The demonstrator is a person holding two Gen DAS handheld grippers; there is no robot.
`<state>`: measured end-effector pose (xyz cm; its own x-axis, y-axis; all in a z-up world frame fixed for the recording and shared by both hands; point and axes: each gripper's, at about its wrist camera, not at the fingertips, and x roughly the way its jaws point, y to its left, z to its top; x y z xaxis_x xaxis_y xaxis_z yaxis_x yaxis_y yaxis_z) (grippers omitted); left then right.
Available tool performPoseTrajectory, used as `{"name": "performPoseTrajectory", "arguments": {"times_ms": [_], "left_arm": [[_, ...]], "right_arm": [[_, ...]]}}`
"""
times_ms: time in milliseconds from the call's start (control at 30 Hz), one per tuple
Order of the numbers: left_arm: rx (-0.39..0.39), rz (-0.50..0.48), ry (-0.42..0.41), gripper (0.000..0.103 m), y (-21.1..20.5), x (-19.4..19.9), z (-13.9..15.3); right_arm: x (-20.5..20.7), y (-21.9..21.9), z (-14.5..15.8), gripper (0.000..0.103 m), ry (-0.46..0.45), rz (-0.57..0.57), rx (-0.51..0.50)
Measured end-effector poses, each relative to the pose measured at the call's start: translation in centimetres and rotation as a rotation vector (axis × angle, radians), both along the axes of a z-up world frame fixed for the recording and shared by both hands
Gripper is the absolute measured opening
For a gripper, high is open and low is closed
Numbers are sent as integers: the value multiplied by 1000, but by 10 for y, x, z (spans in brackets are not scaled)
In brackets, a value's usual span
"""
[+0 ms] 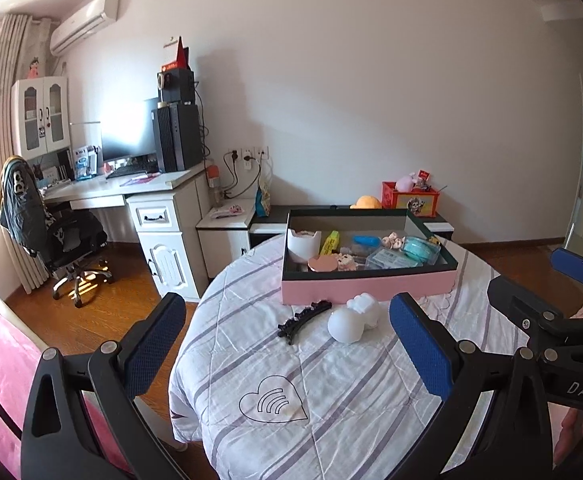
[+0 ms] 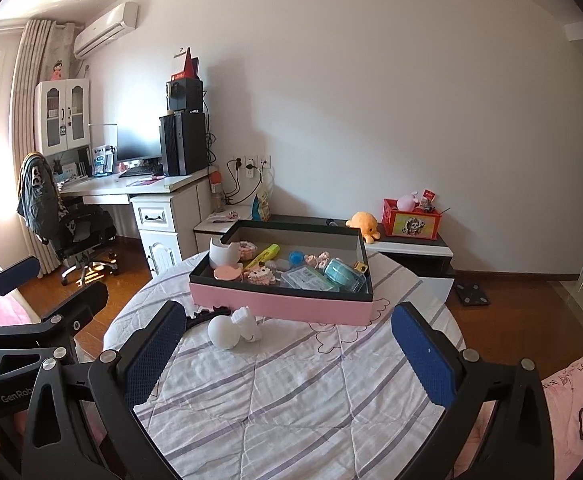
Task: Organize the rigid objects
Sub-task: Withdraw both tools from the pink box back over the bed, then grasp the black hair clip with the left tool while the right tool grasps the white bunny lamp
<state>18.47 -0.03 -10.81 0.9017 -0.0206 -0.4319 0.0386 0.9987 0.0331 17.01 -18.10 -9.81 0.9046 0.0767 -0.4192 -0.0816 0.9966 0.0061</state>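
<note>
Left wrist view: the left gripper (image 1: pixel 287 344) is seen w/ jaws wide, nothing held, blue pads either side of the round worktop (image 1: pixel 291 420), which is covered by a striped quilt. A white toy (image 1: pixel 353 316) lies on the quilt between the fingers, just in front of the pink box (image 1: pixel 371 286); a black clip (image 1: pixel 303 316) lies just left of the toy, its far end near the box wall. The box sits at the far side of the worktop, open, w/ a white cup (image 1: pixel 302 244), yellow marker (image 1: pixel 330 241), pink compact (image 1: pixel 322 264) and teal tape (image 1: pixel 421 249) among other small bits inside. The right gripper (image 1: pixel 531 284) is seen at the right edge, off the worktop edge, jaws apart. A desk (image 1: pixel 131 188) w/ monitor stands far left. Right wrist view: the right gripper (image 2: pixel 289 354) is seen w/ jaws wide, empty, above the quilt. The toy (image 2: pixel 233 328) lies near the left pad, just in front of the box (image 2: pixel 283 306); the clip (image 2: pixel 207 315) is partly hidden behind that pad, touching or nearly touching the toy, cannot tell which. Box contents again visible: cup (image 2: pixel 222 254), marker (image 2: pixel 262 256), tape (image 2: pixel 341 274). The left gripper (image 2: pixel 51 292) is seen at far left, beside the worktop (image 2: pixel 291 400), jaws apart.
</note>
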Motion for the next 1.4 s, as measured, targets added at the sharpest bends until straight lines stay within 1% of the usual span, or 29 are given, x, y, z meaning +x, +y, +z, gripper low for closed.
{"name": "performPoseTrajectory", "arguments": {"times_ms": [233, 367, 500, 567, 767, 833, 1000, 1033, 1067, 1100, 1133, 1233, 1400], "left_arm": [[-23, 2, 151, 103, 9, 48, -52], [-46, 2, 213, 103, 20, 71, -74], [-52, 26, 241, 103, 31, 86, -87], [-59, 45, 254, 103, 39, 91, -92], [-85, 71, 264, 103, 58, 102, -96], [-89, 76, 270, 103, 61, 105, -98], [-102, 59, 300, 103, 63, 113, -105], [-105, 50, 304, 103, 62, 115, -107], [-106, 41, 311, 103, 59, 118, -108], [-104, 33, 321, 103, 57, 120, -110], [-103, 23, 327, 103, 53, 123, -111], [-90, -16, 347, 103, 42, 135, -116], [-23, -39, 377, 103, 23, 160, -125]], "right_arm": [[47, 4, -44, 103, 137, 16, -7], [82, 9, -75, 103, 232, 24, -18], [114, 19, -99, 103, 309, 55, -20], [128, 28, -107, 103, 330, 83, -19], [162, 55, -121, 103, 383, 144, -25], [171, 63, -125, 103, 395, 152, -42], [192, 69, -140, 103, 451, 185, -35], [192, 68, -142, 101, 452, 193, -19], [192, 66, -143, 89, 454, 203, -7], [192, 64, -144, 82, 456, 210, -4], [192, 63, -144, 77, 452, 214, -1], [185, 54, -142, 77, 445, 217, -13], [173, 11, -140, 77, 428, 124, -8]]}}
